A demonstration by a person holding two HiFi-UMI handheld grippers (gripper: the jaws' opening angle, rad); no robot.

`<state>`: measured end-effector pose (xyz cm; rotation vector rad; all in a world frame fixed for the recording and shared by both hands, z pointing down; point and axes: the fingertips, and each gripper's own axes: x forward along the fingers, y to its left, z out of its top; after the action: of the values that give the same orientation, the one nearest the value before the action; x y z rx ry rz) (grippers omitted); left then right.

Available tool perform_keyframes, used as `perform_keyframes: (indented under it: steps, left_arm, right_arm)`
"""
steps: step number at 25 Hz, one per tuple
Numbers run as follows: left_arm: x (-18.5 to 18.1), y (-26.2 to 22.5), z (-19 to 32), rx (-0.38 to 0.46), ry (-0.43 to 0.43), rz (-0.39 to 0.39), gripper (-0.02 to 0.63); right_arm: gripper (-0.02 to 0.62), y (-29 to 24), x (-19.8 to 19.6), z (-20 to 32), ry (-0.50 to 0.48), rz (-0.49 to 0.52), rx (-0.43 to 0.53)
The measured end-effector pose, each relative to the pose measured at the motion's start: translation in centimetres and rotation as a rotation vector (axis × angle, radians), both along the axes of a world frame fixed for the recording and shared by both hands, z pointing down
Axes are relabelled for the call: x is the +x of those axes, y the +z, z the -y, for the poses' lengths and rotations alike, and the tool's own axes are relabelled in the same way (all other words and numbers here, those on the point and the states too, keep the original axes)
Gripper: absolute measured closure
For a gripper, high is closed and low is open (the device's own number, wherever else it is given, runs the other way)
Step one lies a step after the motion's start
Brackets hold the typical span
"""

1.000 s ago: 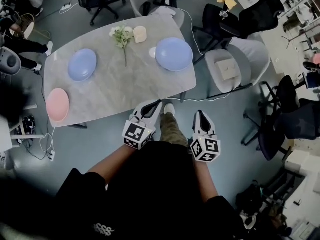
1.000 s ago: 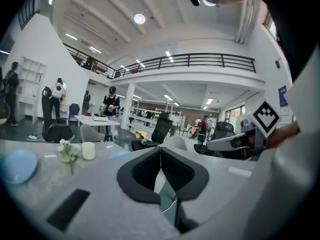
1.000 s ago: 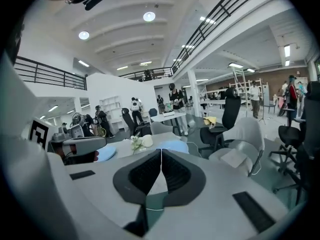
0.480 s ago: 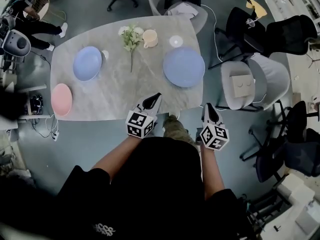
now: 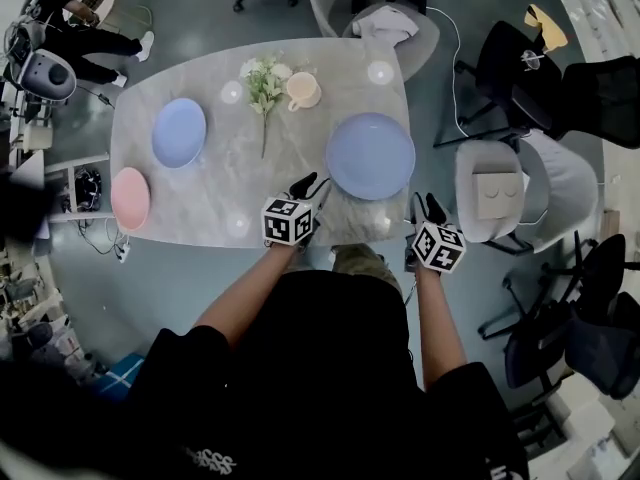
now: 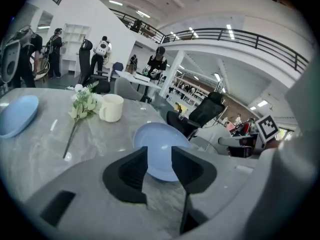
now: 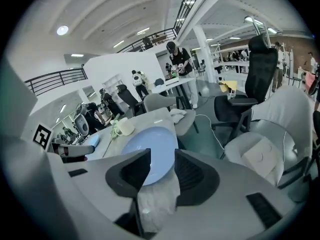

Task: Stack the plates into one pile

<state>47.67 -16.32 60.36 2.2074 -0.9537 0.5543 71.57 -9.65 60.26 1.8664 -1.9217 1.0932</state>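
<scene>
The left gripper point(image 5: 307, 184) and right gripper point(image 5: 429, 204) have been brought forward to the table point(image 5: 228, 182) edge, their jaws just opened and empty. The large blue plate point(image 5: 370, 155) is seen just ahead between them, with the small blue plate point(image 5: 179, 132) and pink plate point(image 5: 130, 198) well leftward.

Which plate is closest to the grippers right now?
The large blue plate, right ahead of the left gripper and right gripper. The smaller blue plate and pink plate lie far off to the left.

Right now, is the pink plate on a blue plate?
No, the pink plate lies alone, apart from the small blue plate and large blue plate.
</scene>
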Motion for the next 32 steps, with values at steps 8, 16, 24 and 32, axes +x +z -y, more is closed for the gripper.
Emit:
perform_keyframes:
  steps: [8,16,24,32]
  left_arm:
    - [1.0,6.0,3.6,-0.083,-0.016,0.103,0.448]
    - [0.8,11.0,5.6,-0.230,-0.109,0.134,0.445]
    - [1.4,13.2,5.1,-0.311,-0.159,0.077,0.532]
    - [-0.4,11.2,3.4,-0.278,-0.182,0.097,0.540]
  right_arm:
    - [0.476,6.0,0.8,5.2,-0.069,0.020,-0.110]
    - [0.476,10.6,1.7,7.4,-0.051,0.072,-0.176]
    - [0.543,12.1,0.8,7.9,-0.066,0.122,-0.183]
    - [0.545,9.7,-1.3,7.3,-0.134,0.084,-0.162]
